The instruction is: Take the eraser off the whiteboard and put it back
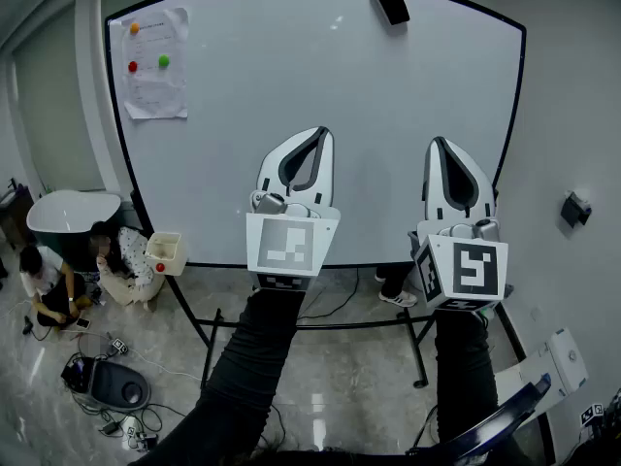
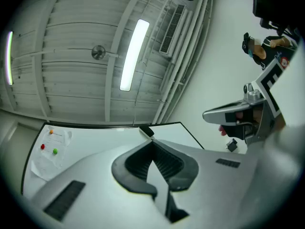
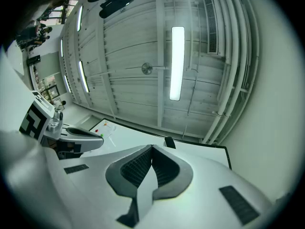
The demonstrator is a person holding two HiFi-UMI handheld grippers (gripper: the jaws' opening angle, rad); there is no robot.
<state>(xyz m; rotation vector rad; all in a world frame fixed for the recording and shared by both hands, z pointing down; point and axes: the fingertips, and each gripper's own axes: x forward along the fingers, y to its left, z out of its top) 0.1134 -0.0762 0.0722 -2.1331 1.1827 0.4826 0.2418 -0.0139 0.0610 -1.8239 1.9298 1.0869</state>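
Observation:
The black eraser [image 1: 390, 3] sticks to the whiteboard [image 1: 320, 95] near its top edge, right of the middle. My left gripper [image 1: 321, 132] and right gripper [image 1: 438, 143] are both raised side by side in front of the board's lower half, well below the eraser. Each has its jaws shut tip to tip with nothing between them. In the left gripper view the eraser [image 2: 146, 131] shows just beyond the closed tips [image 2: 152, 142]. The right gripper view has the eraser [image 3: 169, 142] slightly right of the closed tips [image 3: 152, 148].
A paper sheet [image 1: 153, 61] with coloured magnets hangs at the board's upper left. A small white box [image 1: 165, 252] sits at the board's lower left corner. People [image 1: 49, 284] sit on the floor at left, near cables and a dark device [image 1: 107, 382]. A wall box [image 1: 574, 209] is at right.

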